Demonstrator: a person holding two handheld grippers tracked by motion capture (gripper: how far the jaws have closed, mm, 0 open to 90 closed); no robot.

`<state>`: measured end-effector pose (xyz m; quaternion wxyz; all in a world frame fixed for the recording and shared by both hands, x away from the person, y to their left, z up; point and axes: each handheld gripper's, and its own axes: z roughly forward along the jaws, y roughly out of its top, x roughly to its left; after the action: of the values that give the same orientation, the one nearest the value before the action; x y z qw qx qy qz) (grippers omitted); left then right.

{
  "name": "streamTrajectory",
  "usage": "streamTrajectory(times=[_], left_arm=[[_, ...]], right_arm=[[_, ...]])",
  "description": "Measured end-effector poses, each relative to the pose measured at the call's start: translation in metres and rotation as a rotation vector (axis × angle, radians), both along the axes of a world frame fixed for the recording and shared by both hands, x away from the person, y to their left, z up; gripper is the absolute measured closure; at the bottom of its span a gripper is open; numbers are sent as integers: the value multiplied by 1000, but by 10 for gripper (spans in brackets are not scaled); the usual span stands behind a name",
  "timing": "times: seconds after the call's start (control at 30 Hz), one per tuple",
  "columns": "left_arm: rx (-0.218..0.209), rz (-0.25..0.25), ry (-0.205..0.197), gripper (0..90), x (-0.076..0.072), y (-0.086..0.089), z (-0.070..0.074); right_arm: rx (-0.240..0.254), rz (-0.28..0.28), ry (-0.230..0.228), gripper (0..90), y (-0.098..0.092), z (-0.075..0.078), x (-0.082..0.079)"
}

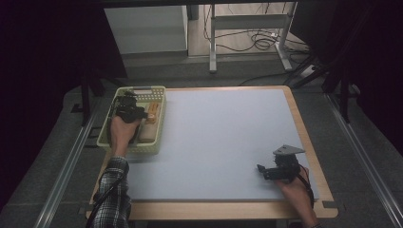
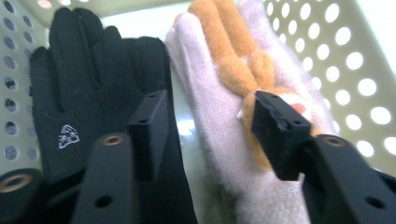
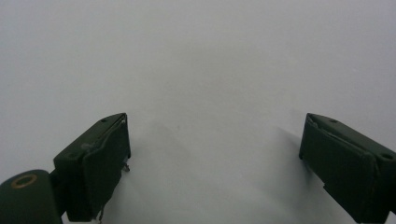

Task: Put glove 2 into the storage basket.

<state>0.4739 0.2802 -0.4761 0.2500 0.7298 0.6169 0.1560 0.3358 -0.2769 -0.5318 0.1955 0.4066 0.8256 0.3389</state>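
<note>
Your left gripper (image 2: 205, 135) sits in the perforated plastic basket (image 1: 105, 124) at the table's far left, jaws parted and grasping nothing, straddling the gap between the black glove (image 2: 88, 93) and the pink-and-orange knit glove (image 2: 219, 93). Risk: closing here could pinch both gloves together, or catch only loose fuzz and slip. The black glove looks smooth and dense; the knit one soft and fluffy. Your right gripper (image 3: 215, 154) rests released over the bare white tabletop (image 1: 223, 142), near right.
</note>
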Motion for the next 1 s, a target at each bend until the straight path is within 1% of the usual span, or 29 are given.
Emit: streamTrajectory(times=[0.07, 0.1, 0.17, 0.23, 0.27, 0.33, 0.4, 0.5, 0.7, 0.83, 1.0], left_arm=[[-15, 1, -8, 381, -1, 2, 2], [-19, -4, -12, 362, -2, 3, 3], [-36, -5, -28, 305, -4, 5, 5], [-62, -15, -49, 273, -8, 8, 9], [-67, -19, -54, 221, -10, 9, 10], [-72, -27, -66, 193, -13, 11, 13], [-90, -36, -80, 157, -17, 14, 16], [-112, -56, -87, 124, -23, 17, 19], [-128, -92, -111, 61, -35, 21, 23], [-115, -115, -123, 47, -41, 19, 23], [-110, -156, -142, 38, -48, 15, 24]], right_arm=[[0, 0, 0, 84, 0, 0, 0], [-1, 0, 0, 84, 0, 0, 0], [0, 0, 0, 84, 0, 0, 0], [0, 0, 0, 83, 0, 0, 0], [0, 0, 0, 83, 0, 0, 0], [-1, 0, 0, 83, 0, 0, 0], [-1, 0, 0, 83, 0, 0, 0], [-1, 0, 0, 83, 0, 0, 0], [-2, 0, -1, 83, 0, 0, 0], [-2, 0, -1, 83, 0, 0, 0], [-4, 1, 0, 83, 0, 0, 0]])
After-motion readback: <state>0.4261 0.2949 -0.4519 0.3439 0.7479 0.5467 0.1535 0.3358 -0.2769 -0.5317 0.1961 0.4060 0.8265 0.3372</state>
